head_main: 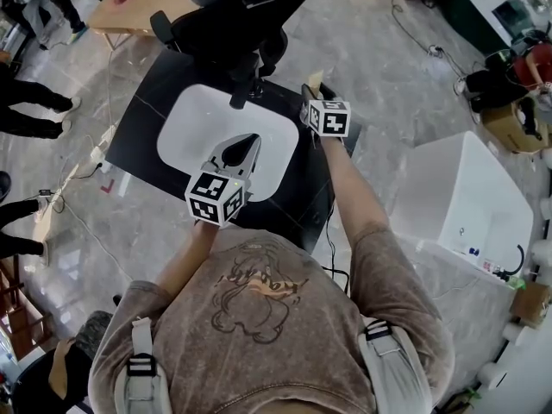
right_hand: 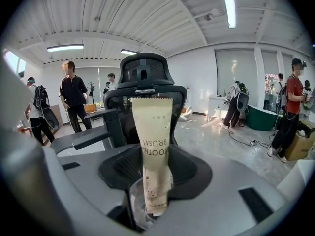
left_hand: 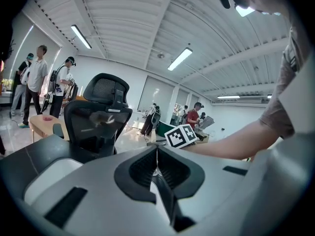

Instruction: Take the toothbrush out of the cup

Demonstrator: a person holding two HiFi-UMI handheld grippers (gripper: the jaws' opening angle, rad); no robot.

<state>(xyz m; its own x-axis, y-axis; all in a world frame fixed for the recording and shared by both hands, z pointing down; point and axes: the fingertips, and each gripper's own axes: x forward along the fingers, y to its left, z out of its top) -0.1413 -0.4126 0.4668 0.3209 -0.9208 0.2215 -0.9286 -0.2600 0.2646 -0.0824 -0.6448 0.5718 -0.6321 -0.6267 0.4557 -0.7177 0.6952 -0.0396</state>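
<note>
From the head view, a matte black tabletop (head_main: 147, 119) is carrying a smooth white basin (head_main: 194, 123) with rounded corners. The left gripper (head_main: 244, 145) is hovering over the basin, with its checkered marker cube toward the person. The right gripper (head_main: 310, 93) is reaching past the basin's right edge. A black mesh office chair (head_main: 241, 7) is standing beyond the tabletop on a glossy marbled floor.

In the left gripper view, the grey plastic shells are curving in to dark ribbed fingers (left_hand: 142, 168). They are pressing together at the tips and holding nothing. The right gripper's marker cube is showing just beyond them.

In the right gripper view, the toothbrush (right_hand: 153, 132) is standing upright in a flat, cream paper wrapper with a crimped top edge and printed lettering. Its lower end is sitting inside a clear, round plastic cup (right_hand: 137, 205). The cup is showing low between the fingers and holding only the toothbrush. The black ribbed pads are lying against both edges of the wrapper above the cup's rim with no gap showing. They appear to be clasping the toothbrush.
</note>
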